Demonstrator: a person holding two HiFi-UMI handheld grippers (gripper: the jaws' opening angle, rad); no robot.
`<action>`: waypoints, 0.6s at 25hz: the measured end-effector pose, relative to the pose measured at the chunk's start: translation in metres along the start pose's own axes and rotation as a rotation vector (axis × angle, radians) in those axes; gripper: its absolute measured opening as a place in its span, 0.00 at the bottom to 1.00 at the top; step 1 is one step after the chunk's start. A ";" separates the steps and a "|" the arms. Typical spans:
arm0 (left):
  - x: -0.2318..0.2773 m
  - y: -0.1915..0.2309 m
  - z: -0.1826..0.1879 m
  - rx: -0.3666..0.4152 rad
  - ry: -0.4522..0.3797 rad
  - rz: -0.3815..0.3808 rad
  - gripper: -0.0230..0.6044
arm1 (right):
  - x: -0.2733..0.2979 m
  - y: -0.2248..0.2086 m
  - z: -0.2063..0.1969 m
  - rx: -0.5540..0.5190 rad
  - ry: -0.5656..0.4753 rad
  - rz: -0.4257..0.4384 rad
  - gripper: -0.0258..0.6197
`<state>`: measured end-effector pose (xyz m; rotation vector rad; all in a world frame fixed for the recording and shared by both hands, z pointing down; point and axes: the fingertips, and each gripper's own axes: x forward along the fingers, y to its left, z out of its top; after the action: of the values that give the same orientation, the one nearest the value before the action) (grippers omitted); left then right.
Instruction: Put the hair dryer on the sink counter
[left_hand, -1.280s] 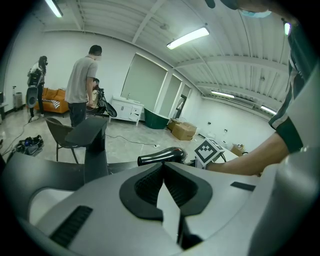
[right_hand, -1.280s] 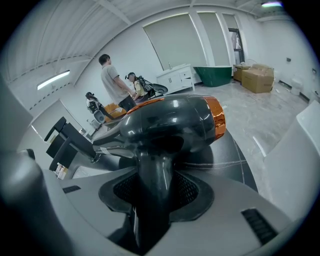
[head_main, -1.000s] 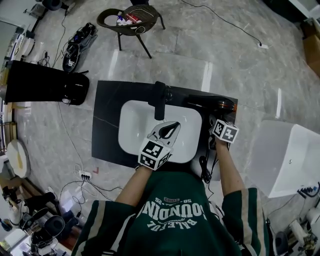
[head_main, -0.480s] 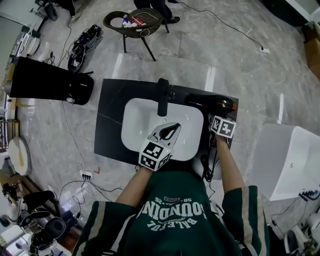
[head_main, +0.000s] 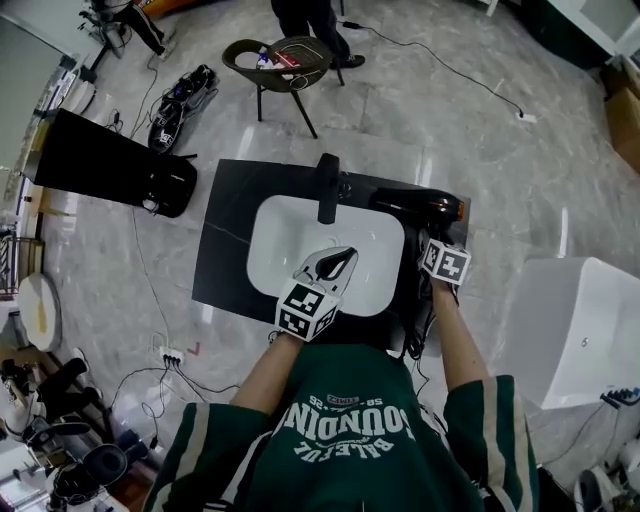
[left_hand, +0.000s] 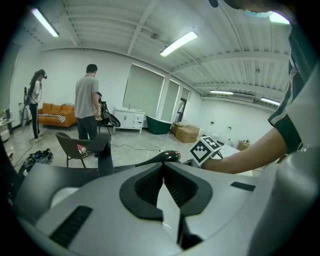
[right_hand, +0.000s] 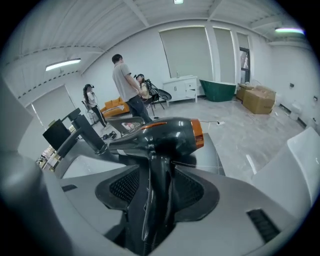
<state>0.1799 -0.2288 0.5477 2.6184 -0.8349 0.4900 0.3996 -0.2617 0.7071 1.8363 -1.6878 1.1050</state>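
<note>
The black hair dryer with an orange rear ring lies on the dark sink counter, right of the white basin. My right gripper is just behind it. In the right gripper view its handle stands between the pads, which have just been opening and leave a slim gap on each side; the gripper is open. My left gripper hovers over the basin, shut and empty, with its jaws meeting at the tip. The dryer shows beyond them.
A black faucet stands at the basin's far edge. The dryer's cord hangs off the counter's near right. A white tub sits to the right, a black case to the left, and a chair with a person beyond.
The dryer stays lying on the counter. Both grippers have drawn slightly back and up from it, and the head view has shifted a little.
</note>
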 end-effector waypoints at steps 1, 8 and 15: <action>-0.003 -0.003 -0.001 0.007 -0.001 0.004 0.07 | -0.005 0.002 0.002 -0.011 -0.020 0.011 0.40; -0.025 -0.017 0.001 0.034 -0.021 0.034 0.07 | -0.050 0.011 0.007 -0.079 -0.145 0.012 0.15; -0.029 -0.028 -0.001 0.048 -0.026 0.008 0.07 | -0.086 0.010 -0.018 -0.025 -0.176 0.015 0.12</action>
<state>0.1740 -0.1932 0.5300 2.6718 -0.8518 0.4848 0.3892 -0.1956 0.6490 1.9573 -1.8068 0.9476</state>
